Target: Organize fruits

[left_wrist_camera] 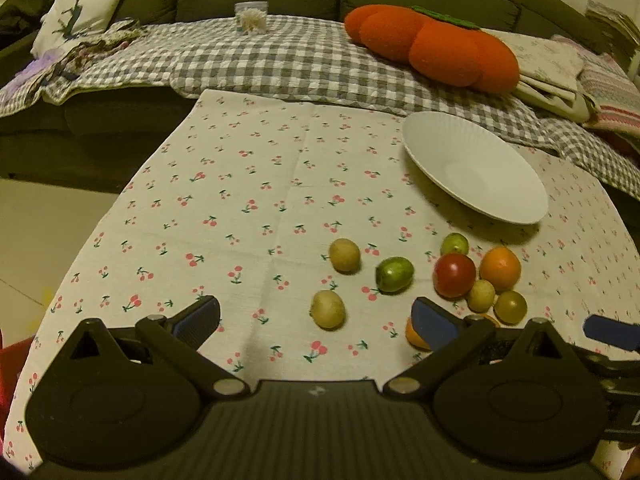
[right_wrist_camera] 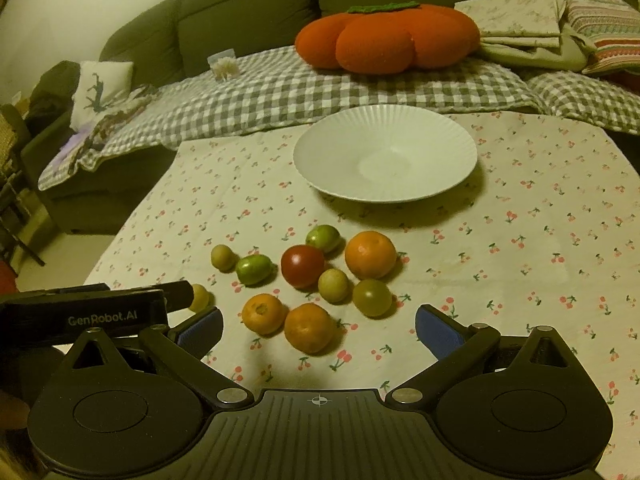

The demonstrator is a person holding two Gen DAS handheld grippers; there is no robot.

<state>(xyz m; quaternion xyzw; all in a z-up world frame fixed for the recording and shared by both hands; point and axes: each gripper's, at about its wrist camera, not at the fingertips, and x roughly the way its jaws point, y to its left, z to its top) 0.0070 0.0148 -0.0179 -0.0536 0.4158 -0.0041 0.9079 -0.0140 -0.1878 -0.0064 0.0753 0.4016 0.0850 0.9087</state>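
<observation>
Several small fruits lie loose on the cherry-print tablecloth [left_wrist_camera: 240,208]: a red tomato [right_wrist_camera: 302,266], three oranges [right_wrist_camera: 371,254] [right_wrist_camera: 264,314] [right_wrist_camera: 310,327], green ones [right_wrist_camera: 253,269] [right_wrist_camera: 323,238] and yellowish ones [left_wrist_camera: 345,255] [left_wrist_camera: 328,309]. Behind them stands a white plate [right_wrist_camera: 386,154] [left_wrist_camera: 474,168] with nothing on it. My left gripper [left_wrist_camera: 316,322] is open near the front edge, and a yellowish fruit shows between its fingers, untouched. My right gripper [right_wrist_camera: 320,332] is open too, just short of the nearest orange. The left gripper's body [right_wrist_camera: 80,312] hides part of one yellowish fruit [right_wrist_camera: 199,297].
Past the table's far edge runs a sofa with a grey checked blanket [left_wrist_camera: 280,60], an orange pumpkin-shaped cushion [right_wrist_camera: 384,38] and folded cloths [right_wrist_camera: 520,20]. A white pillow [left_wrist_camera: 76,16] lies at the far left. Bare floor [left_wrist_camera: 40,232] shows left of the table.
</observation>
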